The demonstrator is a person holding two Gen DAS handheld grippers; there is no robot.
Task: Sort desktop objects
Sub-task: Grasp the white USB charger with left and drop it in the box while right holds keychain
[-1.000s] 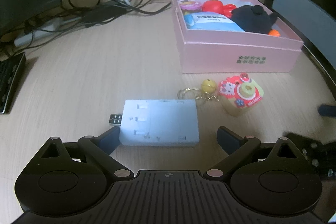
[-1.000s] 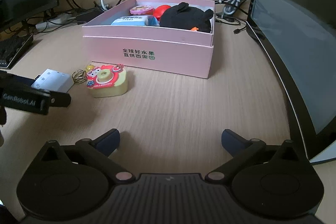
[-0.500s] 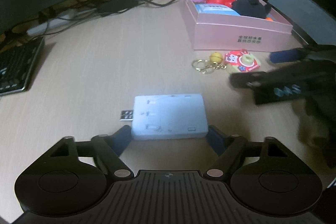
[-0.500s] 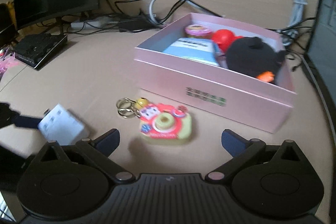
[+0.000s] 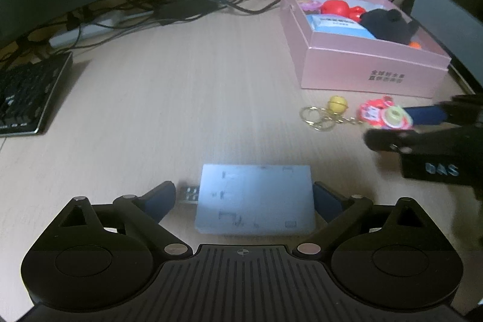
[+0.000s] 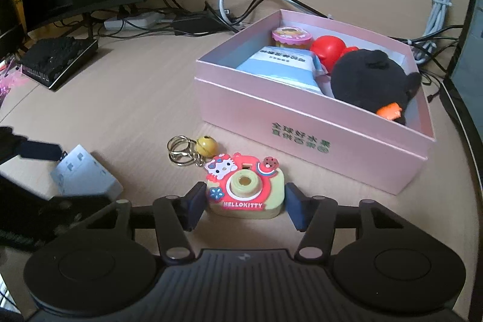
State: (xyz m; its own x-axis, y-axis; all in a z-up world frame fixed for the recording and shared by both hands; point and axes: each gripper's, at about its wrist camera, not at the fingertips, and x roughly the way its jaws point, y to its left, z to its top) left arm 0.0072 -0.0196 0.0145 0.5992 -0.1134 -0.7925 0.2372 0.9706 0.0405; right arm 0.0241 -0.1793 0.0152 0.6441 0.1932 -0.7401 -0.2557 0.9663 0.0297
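Between the pink cardboard box and my right gripper, out on open wood well clear of the desk edges, sits the red-and-yellow rubbery toy-camera keychain. The tongs are closing on it right now, one blue pad either side of the yellow body; the left pad looks right against it, the right pad a hair off, so I'm not calling it pinched yet. It looks light and a bit squashy, so the flat yellow flanks are the place to hold, low on the body, not the raised red front. Its brass rings and little yellow bell trail off toward the box and will dangle and swing once it's lifted, so I'd keep the lift gentle and clear the box wall.

Over on the other side, my left gripper straddles the pale grey flat plastic USB hub, tongs spread wide and easing wider, right pad close, left pad off by the plug. That one looks stiff, smooth and slippery; the short end faces are the grip. The box already holds a black plush toy, a red rubber toy and a blue packet.
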